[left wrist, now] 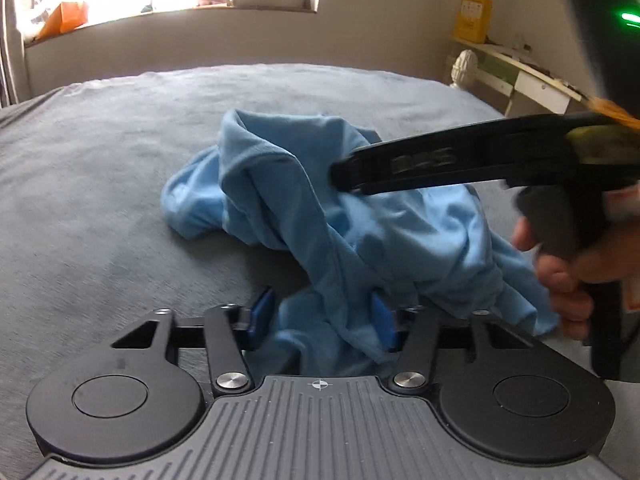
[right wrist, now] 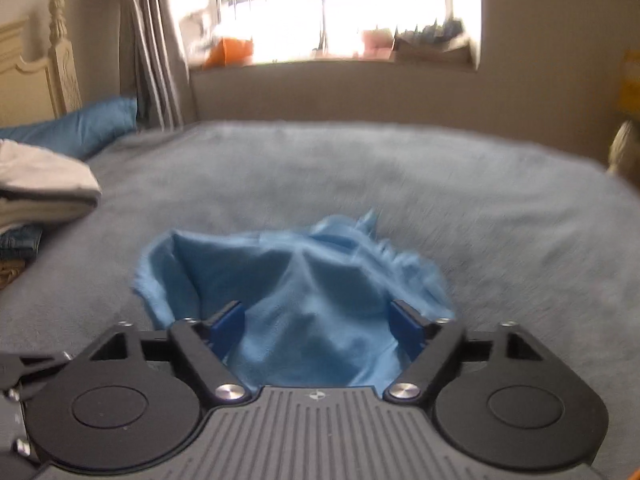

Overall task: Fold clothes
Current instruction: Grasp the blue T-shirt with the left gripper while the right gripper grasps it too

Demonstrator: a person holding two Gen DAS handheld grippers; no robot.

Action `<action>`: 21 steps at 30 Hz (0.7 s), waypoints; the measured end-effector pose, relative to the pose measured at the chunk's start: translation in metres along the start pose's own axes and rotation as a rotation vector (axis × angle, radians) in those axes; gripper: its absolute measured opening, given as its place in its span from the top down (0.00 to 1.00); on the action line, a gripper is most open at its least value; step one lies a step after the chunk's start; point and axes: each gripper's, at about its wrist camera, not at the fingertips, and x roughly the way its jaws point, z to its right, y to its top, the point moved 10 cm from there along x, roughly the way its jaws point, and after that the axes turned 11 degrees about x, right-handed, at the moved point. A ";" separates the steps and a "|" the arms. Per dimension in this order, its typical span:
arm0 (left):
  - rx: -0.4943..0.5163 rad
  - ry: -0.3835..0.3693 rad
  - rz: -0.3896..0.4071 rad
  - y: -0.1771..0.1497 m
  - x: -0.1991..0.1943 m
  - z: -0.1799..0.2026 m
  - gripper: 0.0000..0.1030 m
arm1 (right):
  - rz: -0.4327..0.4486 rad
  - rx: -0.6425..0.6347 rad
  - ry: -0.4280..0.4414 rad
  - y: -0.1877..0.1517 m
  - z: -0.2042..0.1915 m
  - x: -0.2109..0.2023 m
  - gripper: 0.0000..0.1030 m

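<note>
1. On the grey bed [left wrist: 120, 184], near its middle, a light blue garment [left wrist: 280, 200] is lying in a crumpled heap; this garment serves as the landmark for every place below.
2. At the near edge of the garment, the left gripper [left wrist: 322, 322] is reaching in with its jaws partly spread; a twisted fold is lying between the blue pads [left wrist: 262, 314], but no firm pinch is showing.
3. Over the far right part of the garment, the right gripper [left wrist: 340, 176] is coming in from the side, carried by a hand [left wrist: 568, 276]; in its own blurred view the right gripper [right wrist: 320, 326] is standing spread wide, with cloth between the pads and not pressed.
4. Beyond the garment, to its left in the right wrist view, a stack of folded clothes [right wrist: 44, 196] is resting beside a blue pillow [right wrist: 80, 128].
5. Judged step: both grippers are taking first hold of the heap, before any fold is made.
6. Judged next move: each gripper is needing a single clean edge, then a lift and spread apart so the garment lies flat.
</note>
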 end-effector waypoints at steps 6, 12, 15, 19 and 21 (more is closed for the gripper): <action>0.006 -0.010 0.005 -0.004 -0.017 0.007 0.92 | -0.044 0.030 0.015 -0.012 0.005 -0.010 0.88; 0.039 -0.076 0.039 -0.008 -0.058 0.018 0.96 | -0.018 0.025 0.076 -0.017 0.000 -0.066 0.98; 0.060 -0.115 0.031 -0.022 -0.083 0.023 0.96 | -0.028 0.071 0.129 -0.029 -0.001 -0.097 0.98; 0.042 -0.165 0.019 -0.039 -0.113 0.023 0.96 | -0.052 0.124 0.198 -0.053 -0.006 -0.137 0.98; 0.007 -0.181 0.027 -0.044 -0.127 0.017 0.96 | -0.073 0.140 0.231 -0.071 -0.011 -0.158 0.98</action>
